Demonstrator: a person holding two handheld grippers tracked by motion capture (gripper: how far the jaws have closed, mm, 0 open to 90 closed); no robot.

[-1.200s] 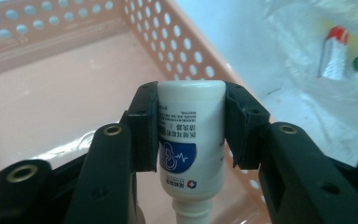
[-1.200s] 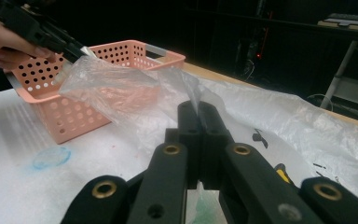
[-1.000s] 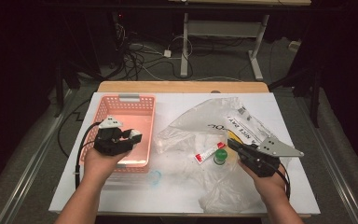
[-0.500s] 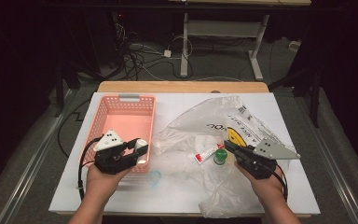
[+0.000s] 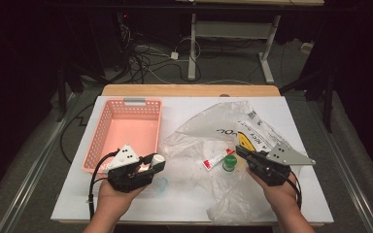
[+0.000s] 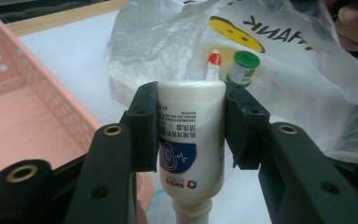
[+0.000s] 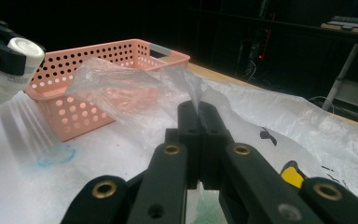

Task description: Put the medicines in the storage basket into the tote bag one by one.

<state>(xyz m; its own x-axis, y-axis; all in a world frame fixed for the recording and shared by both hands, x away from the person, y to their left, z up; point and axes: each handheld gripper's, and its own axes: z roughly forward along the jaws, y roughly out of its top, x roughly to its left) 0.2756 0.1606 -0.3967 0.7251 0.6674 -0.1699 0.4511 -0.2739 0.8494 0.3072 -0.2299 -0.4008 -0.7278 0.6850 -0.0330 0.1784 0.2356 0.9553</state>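
Left gripper view: left hand-held gripper (image 6: 192, 126) clamps a white bottle (image 6: 191, 135) beside the pink basket (image 6: 23, 112). Right hand-held gripper (image 7: 199, 122), jaws pressed together, pinches the plastic bag (image 7: 130, 88).

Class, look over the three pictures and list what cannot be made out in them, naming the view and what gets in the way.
- White bottle: left gripper view, its small print is too fine to read, and the bottom edge cuts off its neck.
- Plastic bag: high view, creases break up the lettering.
- Red-capped tube: left gripper view, the bottle hides its lower part.
- Right gripper: right gripper view, the shut jaws cover the pinched bag film.
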